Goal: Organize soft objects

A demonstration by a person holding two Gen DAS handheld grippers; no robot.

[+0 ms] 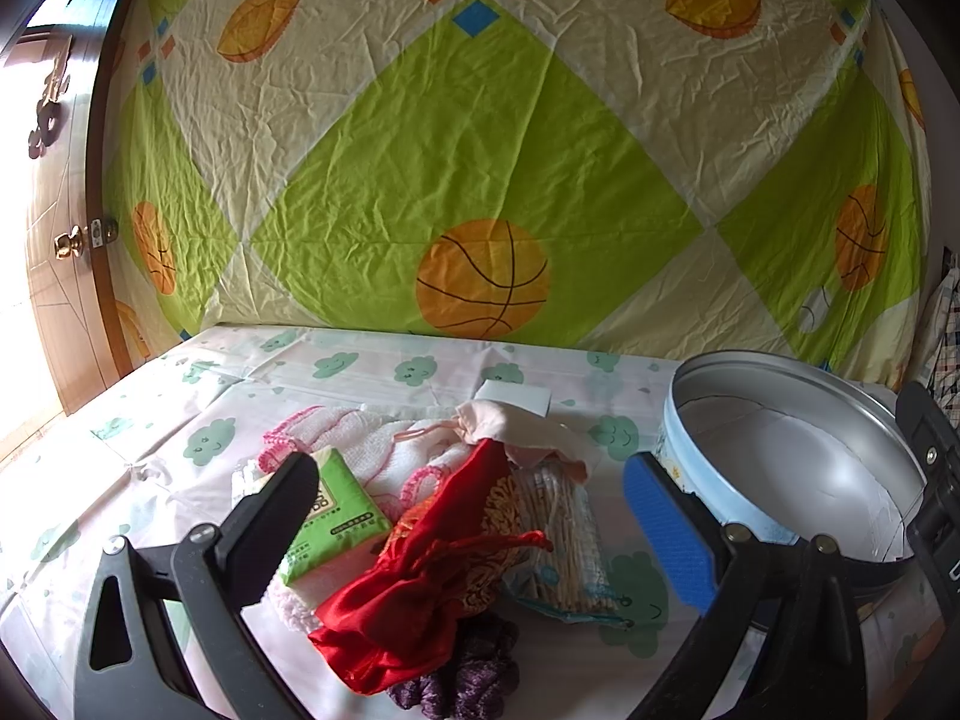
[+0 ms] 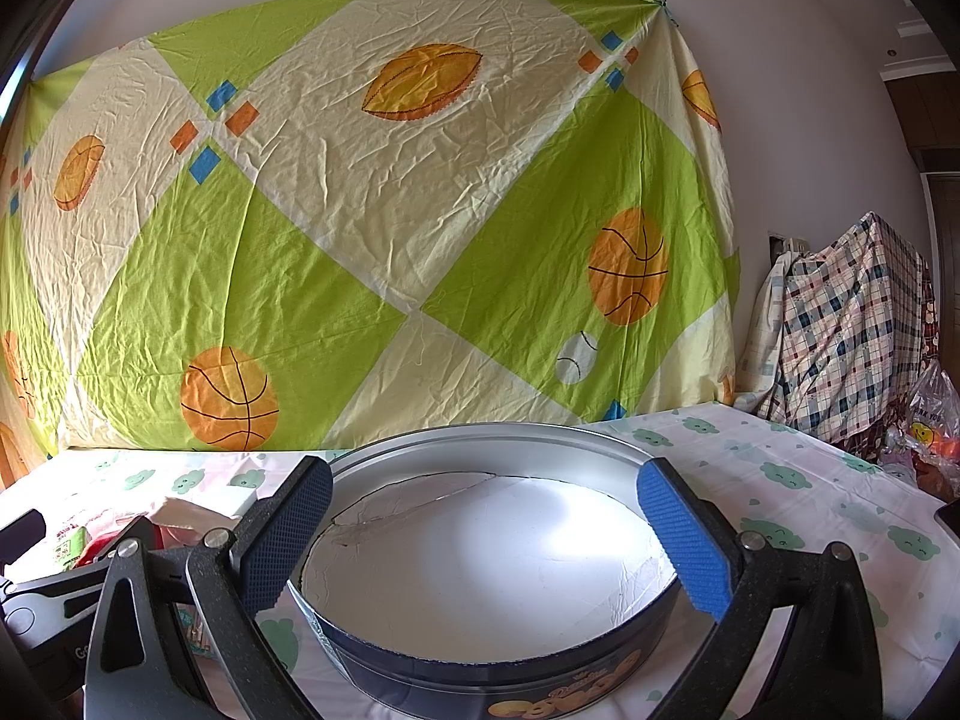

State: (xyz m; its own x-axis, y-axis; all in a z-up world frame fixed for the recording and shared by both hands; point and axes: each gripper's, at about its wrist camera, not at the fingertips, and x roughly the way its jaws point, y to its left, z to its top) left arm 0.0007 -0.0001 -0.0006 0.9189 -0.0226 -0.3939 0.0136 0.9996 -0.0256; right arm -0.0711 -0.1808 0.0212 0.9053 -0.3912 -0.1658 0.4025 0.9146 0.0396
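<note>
A heap of soft things lies on the cloud-print cloth: a red satin drawstring pouch (image 1: 432, 570), a green tissue pack (image 1: 336, 522), a pink-edged white towel (image 1: 372, 444), a pale pink pouch (image 1: 522, 426), a purple scrunchie (image 1: 468, 678) and a clear bag of sticks (image 1: 564, 546). My left gripper (image 1: 474, 498) stands open above the heap, with the pouch and tissue pack between its fingers but untouched. A round empty tin (image 2: 480, 570) sits to the right. My right gripper (image 2: 486, 516) hangs open over the tin, holding nothing.
A green and cream sports-print sheet (image 2: 360, 228) hangs behind the table. A wooden door (image 1: 66, 228) stands at the left. A checked cloth over a bulky shape (image 2: 852, 324) and a plastic bag (image 2: 930, 420) sit at the right. A white card (image 1: 516, 399) lies behind the heap.
</note>
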